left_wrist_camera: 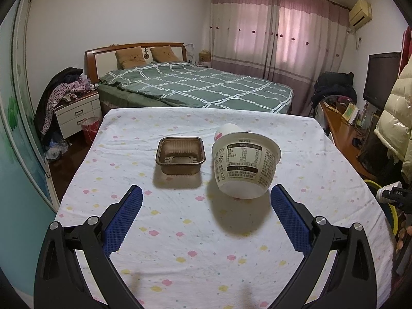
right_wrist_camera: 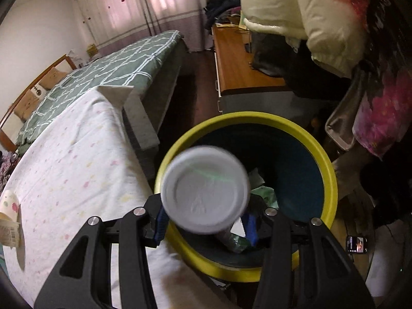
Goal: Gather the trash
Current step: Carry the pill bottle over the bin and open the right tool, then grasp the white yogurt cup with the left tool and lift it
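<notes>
My right gripper is shut on a white cup, whose round bottom faces the camera and looks blurred. It hangs over the mouth of a yellow-rimmed bin beside the table, with crumpled wrappers inside. My left gripper stands open above the floral tablecloth, nothing between its blue pads. Just beyond its fingertips a white printed tub lies on its side, a small paper cup behind it. A brown plastic tray sits upright to the tub's left.
The bin's yellow rim shows off the table's right edge. A bed stands beyond the far edge and a wooden desk to the right. Coats hang close above the bin. A phone lies on the floor.
</notes>
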The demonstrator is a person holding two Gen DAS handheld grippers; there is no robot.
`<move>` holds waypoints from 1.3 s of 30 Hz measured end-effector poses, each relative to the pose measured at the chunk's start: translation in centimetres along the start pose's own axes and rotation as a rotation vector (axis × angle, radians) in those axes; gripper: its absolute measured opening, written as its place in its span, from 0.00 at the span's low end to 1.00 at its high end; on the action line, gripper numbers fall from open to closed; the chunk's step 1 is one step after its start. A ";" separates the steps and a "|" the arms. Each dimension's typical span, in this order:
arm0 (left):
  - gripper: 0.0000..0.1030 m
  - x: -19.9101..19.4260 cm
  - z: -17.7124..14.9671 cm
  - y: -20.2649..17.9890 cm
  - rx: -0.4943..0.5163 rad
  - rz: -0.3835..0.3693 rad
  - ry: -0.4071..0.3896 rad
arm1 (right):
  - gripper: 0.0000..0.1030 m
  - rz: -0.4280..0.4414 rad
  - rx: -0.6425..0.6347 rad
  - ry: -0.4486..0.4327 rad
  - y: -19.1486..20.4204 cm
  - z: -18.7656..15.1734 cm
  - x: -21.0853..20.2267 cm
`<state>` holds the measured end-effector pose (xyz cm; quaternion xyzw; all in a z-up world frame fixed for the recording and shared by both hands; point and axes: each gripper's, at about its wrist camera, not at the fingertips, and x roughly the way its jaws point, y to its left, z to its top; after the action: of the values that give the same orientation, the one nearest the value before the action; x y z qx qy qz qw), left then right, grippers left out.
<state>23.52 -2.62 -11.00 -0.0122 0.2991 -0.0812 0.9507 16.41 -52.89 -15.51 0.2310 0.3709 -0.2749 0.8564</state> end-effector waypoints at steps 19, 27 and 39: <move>0.95 1.6 -0.1 -1.7 0.046 -0.040 0.091 | 0.54 0.016 0.029 -0.012 -0.5 0.3 0.0; 0.95 4.4 1.7 -2.8 0.073 -0.072 0.173 | 0.55 0.059 0.039 -0.009 -0.6 0.3 0.1; 0.95 10.3 3.8 -4.3 0.085 -0.097 0.242 | 0.56 0.087 0.042 -0.005 -0.6 0.4 0.2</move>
<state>33.40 -8.59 -13.48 0.0237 0.4070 -0.1406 0.9022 16.30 -53.59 -15.52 0.2639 0.3525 -0.2459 0.8635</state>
